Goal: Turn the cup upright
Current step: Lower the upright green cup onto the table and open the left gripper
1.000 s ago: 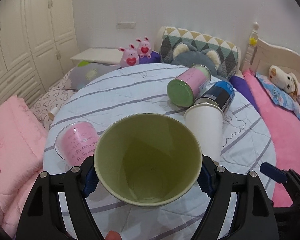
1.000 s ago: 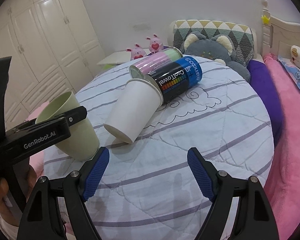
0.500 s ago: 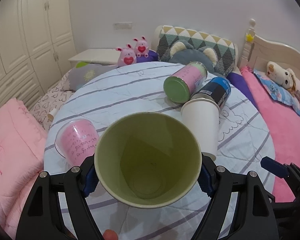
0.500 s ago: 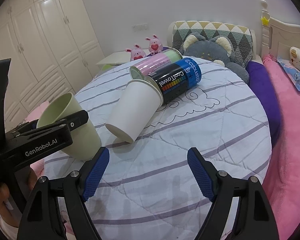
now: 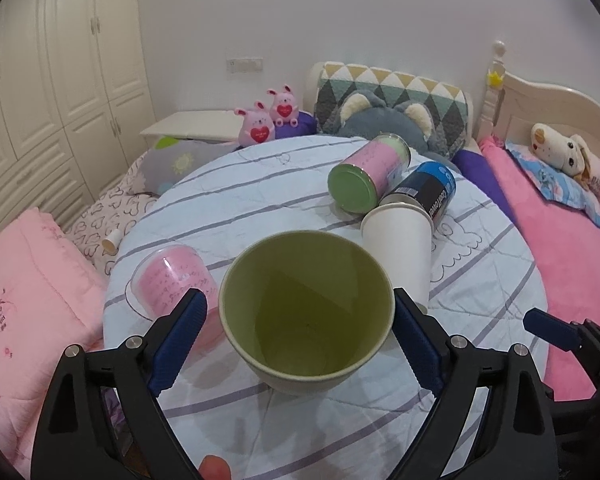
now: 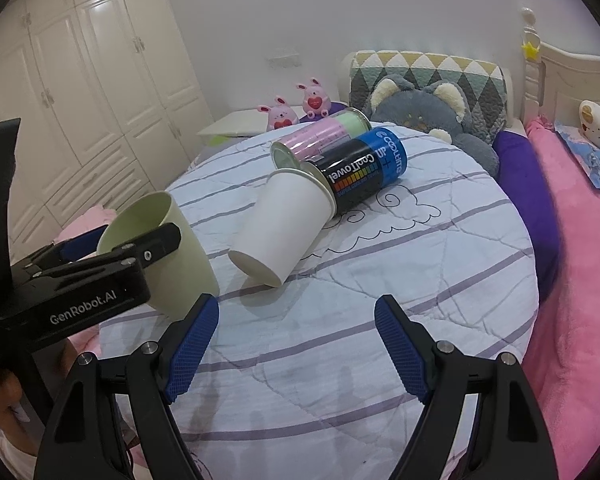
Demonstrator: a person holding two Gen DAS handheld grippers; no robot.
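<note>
A pale green cup [image 5: 305, 312] stands upright on the round table, mouth up; it also shows in the right wrist view [image 6: 168, 256]. My left gripper [image 5: 300, 340] is open around it, with a gap between the left blue pad and the cup's wall. A white paper cup [image 5: 399, 248] lies on its side just right of the green cup, also in the right wrist view [image 6: 284, 228]. My right gripper [image 6: 296, 348] is open and empty over the table's near side.
A pink-and-green can [image 5: 363, 176] and a blue-black can [image 5: 423, 192] lie on their sides behind the white cup. A clear container with pink content [image 5: 168, 276] lies at the table's left edge. Beds and pillows surround the striped table [image 6: 419, 288].
My left gripper has opened and let go of the green cup, which now stands on the table. The left gripper has drawn back slightly. The right gripper has barely moved.
</note>
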